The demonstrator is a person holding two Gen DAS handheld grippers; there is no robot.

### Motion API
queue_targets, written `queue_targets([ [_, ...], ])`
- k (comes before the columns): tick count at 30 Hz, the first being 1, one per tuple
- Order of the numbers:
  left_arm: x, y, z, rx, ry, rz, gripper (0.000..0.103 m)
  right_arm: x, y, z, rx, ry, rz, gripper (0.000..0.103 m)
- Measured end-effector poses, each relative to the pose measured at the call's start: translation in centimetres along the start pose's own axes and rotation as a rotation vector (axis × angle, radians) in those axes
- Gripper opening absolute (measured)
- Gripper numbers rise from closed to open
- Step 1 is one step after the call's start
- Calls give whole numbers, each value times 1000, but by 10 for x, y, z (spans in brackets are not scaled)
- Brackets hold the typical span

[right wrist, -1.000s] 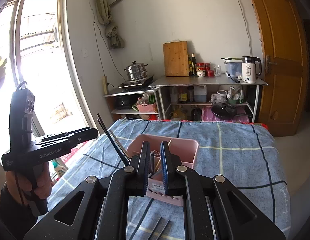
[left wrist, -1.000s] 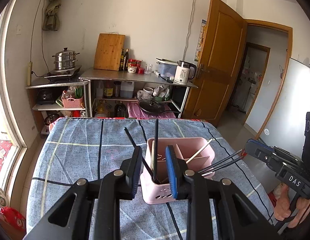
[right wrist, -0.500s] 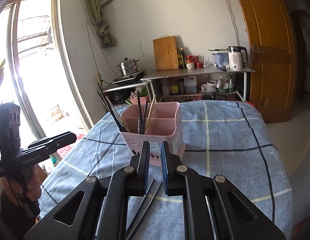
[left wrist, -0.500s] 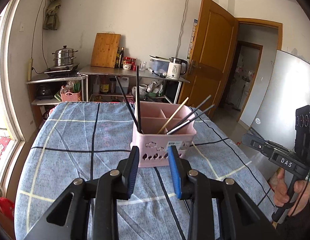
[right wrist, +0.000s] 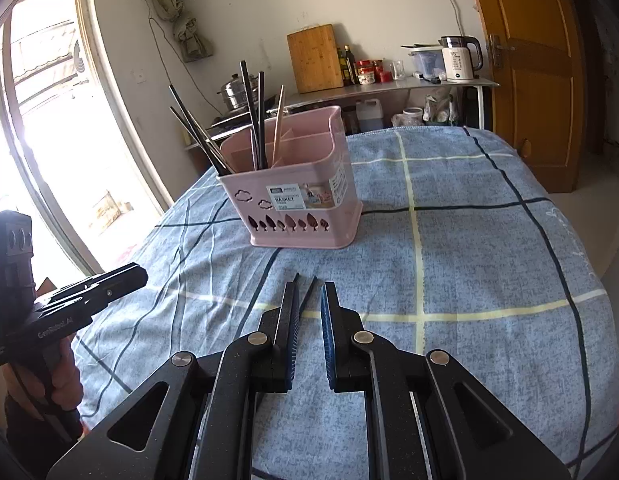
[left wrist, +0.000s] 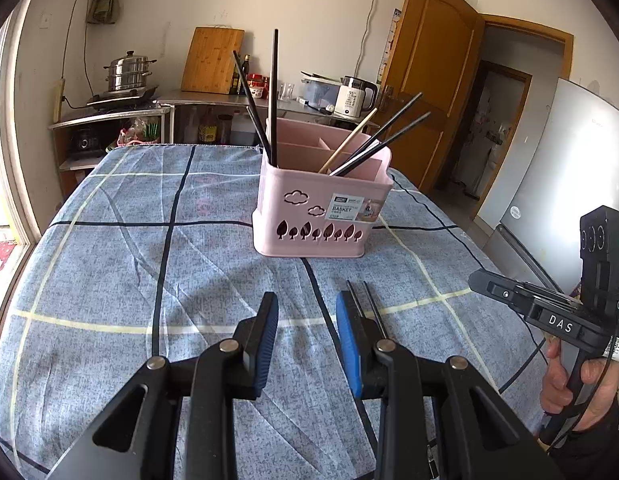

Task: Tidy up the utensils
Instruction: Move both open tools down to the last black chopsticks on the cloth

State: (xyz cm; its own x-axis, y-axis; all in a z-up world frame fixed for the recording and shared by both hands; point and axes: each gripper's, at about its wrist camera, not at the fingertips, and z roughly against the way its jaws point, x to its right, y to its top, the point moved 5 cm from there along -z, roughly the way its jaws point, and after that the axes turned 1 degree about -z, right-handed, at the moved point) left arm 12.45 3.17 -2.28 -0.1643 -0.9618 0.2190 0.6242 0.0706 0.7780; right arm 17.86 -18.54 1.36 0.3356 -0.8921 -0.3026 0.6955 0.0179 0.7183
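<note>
A pink utensil basket (left wrist: pixel 321 208) stands on the blue checked tablecloth (left wrist: pixel 129 264); it also shows in the right wrist view (right wrist: pixel 297 204). It holds several black chopsticks (left wrist: pixel 274 96) and a wooden one (left wrist: pixel 349 144). Two loose black chopsticks (left wrist: pixel 369 308) lie on the cloth in front of the basket, by my left gripper's right finger. My left gripper (left wrist: pixel 307 308) is open and empty, well short of the basket. My right gripper (right wrist: pixel 310 300) is open with a narrow gap and empty; the loose chopsticks (right wrist: pixel 305 300) lie under its tips.
A kitchen shelf with a steel pot (left wrist: pixel 129 74), cutting board (left wrist: pixel 211 60) and kettle (left wrist: pixel 355 96) stands behind the table. A wooden door (left wrist: pixel 429 92) and a fridge (left wrist: pixel 561 184) are at the right. A window (right wrist: pixel 49 140) is at the left.
Both grippers have pulled back and down from over the basket to the near cloth. The loose chopsticks now lie near both sets of fingertips.
</note>
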Motion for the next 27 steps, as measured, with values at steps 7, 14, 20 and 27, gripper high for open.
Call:
queue_targets([
  [7,1,-12,-11,-37,-8,6,31,-5,-18,-24,-78,1,8,11],
  [14,0,-18,-18,-59,-13,14,31,-14,-32,-50,-154,9,14,11],
  [20,-4,-21,-22,-75,-13,28,31,-19,-40,-70,-208,-2,20,11],
  [27,-3,-22,-28,-87,-16,29,31,-23,-42,-85,-238,-14,32,11],
])
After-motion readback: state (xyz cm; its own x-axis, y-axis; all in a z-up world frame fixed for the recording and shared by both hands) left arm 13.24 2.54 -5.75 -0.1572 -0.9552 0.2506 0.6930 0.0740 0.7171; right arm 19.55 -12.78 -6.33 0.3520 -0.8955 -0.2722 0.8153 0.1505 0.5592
